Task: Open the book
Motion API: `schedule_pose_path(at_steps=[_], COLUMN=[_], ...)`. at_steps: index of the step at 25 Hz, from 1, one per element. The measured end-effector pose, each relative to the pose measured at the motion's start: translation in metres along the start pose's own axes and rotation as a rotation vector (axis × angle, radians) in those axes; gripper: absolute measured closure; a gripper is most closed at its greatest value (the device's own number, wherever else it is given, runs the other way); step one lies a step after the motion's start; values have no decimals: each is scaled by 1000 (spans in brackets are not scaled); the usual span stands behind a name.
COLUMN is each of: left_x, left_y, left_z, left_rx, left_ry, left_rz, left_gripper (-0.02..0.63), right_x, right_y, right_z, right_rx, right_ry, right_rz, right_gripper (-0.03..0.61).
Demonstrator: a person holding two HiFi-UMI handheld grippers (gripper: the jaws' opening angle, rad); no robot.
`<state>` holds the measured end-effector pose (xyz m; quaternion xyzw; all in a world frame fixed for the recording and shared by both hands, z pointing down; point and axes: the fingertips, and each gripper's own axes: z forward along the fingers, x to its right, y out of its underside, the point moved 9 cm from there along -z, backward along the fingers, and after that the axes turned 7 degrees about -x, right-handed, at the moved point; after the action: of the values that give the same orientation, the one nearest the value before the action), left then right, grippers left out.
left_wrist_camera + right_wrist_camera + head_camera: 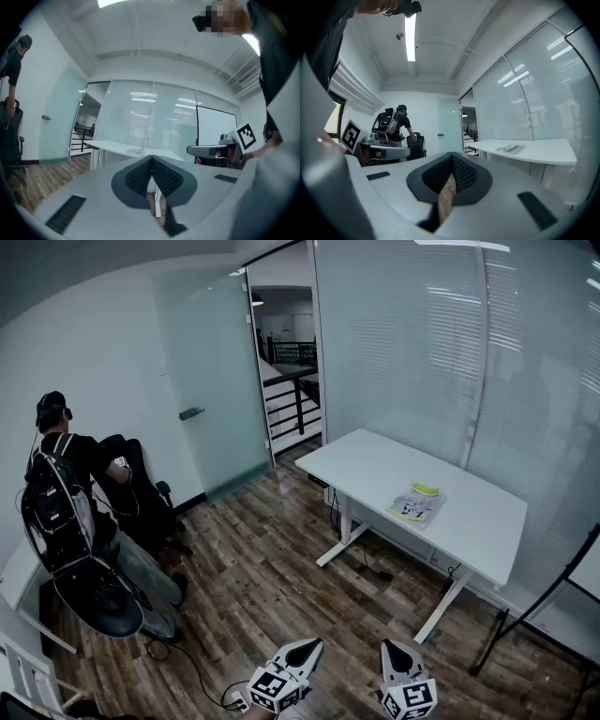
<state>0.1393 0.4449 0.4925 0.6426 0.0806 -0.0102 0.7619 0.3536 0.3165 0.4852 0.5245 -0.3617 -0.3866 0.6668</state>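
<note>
Left gripper point(307, 647) and right gripper point(394, 649), both cut off by the head view's lower edge, show jaws pressed together with nothing between them. Well ahead, to the right of the right gripper's line, the book point(417, 503) lies closed on a white table point(366, 460) — cover print too small to read. Far left of the left gripper, a person point(70, 484) is seen from behind.

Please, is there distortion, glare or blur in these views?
Head view: wide-angle bending, straight lines curve; the book on the table is small but sharp. Left gripper view: strong fisheye, dark corners. Right gripper view: same fisheye; the ceiling lamp is overexposed.
</note>
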Motion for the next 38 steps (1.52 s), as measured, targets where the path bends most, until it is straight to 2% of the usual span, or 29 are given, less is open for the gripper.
schedule_pose_path(at_steps=[5, 11, 14, 24, 27, 30, 38], left_x=[2, 1, -2, -27, -44, -56, -88], left_y=[1, -1, -2, 3, 16, 34, 40], left_z=[3, -2, -4, -26, -28, -28, -50], left_rx=[16, -5, -2, -4, -6, -8, -19], left_ry=[-18, -43, -46, 6, -9, -10, 18], left_rz=[23, 60, 80, 82, 62, 83, 67], left_gripper=[603, 603, 603, 603, 603, 603, 603], right_x=[3, -8, -13, -40, -44, -47, -84], right_y=[-11, -13, -16, -13, 2, 21, 20], right_z=[9, 3, 5, 26, 39, 52, 70], right_rx=[63, 57, 60, 69, 73, 81, 57], right_ry=[17, 48, 50, 64, 69, 78, 90], right_rz=[5, -104, -122, -47, -30, -16, -6], right_gripper=[577, 577, 577, 575, 575, 574, 574])
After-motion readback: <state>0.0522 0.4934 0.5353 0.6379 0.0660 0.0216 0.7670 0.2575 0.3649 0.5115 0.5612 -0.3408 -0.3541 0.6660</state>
